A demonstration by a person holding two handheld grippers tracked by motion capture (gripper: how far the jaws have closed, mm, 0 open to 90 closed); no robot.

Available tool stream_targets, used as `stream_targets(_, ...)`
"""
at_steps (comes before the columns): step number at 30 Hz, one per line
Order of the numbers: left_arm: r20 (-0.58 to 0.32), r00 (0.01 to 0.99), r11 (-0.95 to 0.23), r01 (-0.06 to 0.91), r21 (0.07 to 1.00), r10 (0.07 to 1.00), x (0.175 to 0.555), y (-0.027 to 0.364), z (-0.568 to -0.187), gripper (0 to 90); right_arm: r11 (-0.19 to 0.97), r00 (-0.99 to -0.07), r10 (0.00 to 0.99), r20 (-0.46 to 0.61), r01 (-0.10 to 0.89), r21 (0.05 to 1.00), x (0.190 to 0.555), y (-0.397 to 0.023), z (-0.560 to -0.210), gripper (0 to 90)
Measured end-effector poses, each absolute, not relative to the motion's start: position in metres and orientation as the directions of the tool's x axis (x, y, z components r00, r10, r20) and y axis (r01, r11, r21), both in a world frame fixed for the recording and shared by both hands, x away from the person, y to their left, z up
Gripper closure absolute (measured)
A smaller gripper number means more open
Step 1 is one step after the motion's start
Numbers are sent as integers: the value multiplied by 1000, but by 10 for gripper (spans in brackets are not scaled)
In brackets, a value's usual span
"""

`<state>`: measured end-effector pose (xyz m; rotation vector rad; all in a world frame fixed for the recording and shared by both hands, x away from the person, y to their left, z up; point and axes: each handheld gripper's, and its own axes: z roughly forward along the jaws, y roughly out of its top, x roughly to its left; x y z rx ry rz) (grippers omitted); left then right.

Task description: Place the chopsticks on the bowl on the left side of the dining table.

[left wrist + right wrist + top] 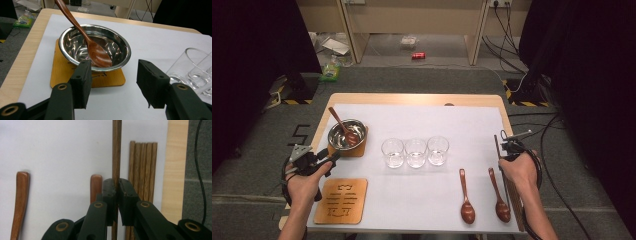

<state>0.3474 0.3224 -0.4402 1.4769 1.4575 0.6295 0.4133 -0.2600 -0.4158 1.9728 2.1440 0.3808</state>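
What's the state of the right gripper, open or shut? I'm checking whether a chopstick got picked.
Shut. The right gripper has its jaws pressed on one chopstick, beside the other chopsticks on the table.

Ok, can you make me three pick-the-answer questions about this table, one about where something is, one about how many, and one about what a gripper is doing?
1. Where is the spoon by the left gripper?
A. in the steel bowl
B. in a glass
C. on the floor

2. How many glasses stand in the row?
A. two
B. three
C. five

3. What is the right gripper doing?
A. hanging open
B. squeezing a spoon
C. pinching a chopstick

Answers: 1 A, its scoop rests inside the bowl. 2 B, three clear ones stand side by side. 3 C, the jaws are shut on one thin wooden stick.
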Motion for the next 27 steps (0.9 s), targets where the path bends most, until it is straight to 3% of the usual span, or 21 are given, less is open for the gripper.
stream_targets(27,-256,157,155,474,867,954,346,323,-441,451,76,-104,994,26,854,515,426,-252,-388,847)
